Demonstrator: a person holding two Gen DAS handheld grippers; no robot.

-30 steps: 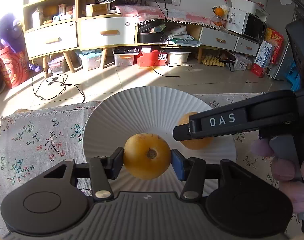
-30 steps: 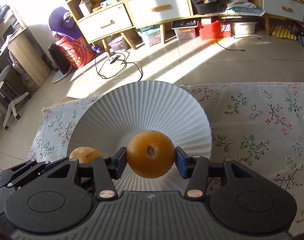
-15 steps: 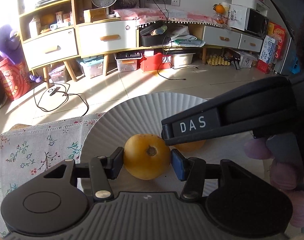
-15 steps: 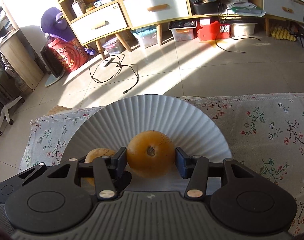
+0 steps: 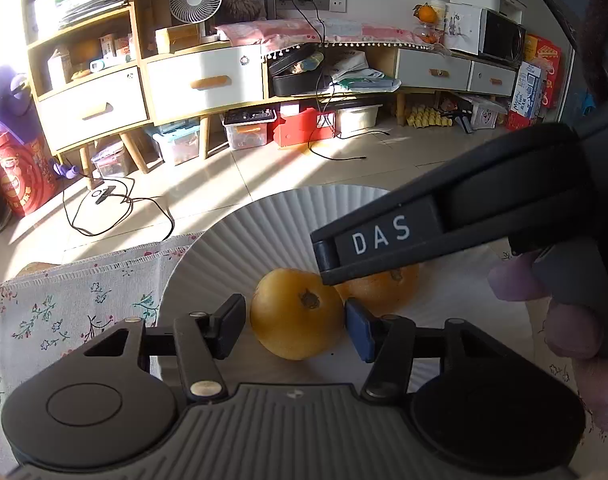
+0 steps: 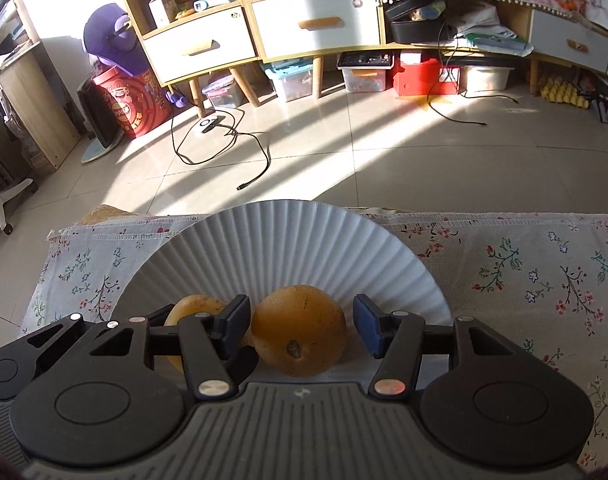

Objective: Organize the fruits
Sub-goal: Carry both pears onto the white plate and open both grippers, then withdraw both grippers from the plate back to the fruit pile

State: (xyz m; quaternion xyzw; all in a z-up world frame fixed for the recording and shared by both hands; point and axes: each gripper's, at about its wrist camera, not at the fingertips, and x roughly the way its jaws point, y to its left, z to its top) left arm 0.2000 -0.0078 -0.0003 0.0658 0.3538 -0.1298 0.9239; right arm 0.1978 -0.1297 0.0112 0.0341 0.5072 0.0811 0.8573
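Two round yellow-orange fruits lie side by side on a white ribbed paper plate [image 5: 239,236]. In the left wrist view my left gripper [image 5: 295,326] is open, its pads a little apart from the left fruit [image 5: 295,314]; the second fruit [image 5: 384,288] sits just behind it, partly hidden by the right gripper's black finger. In the right wrist view my right gripper [image 6: 301,326] is open around the right fruit [image 6: 299,330] on the plate [image 6: 287,244]; the left fruit [image 6: 191,308] shows behind the left gripper's fingers.
The plate stands on a floral tablecloth [image 6: 524,272] near the table's far edge. Beyond lie a tiled floor with cables [image 6: 223,136], low cabinets with drawers and storage boxes. A hand holds the right gripper at the right [image 5: 568,320].
Both grippers have lowered their fruits onto the plate and opened; the pads now stand off the fruits. The right gripper moved closer to the left one.
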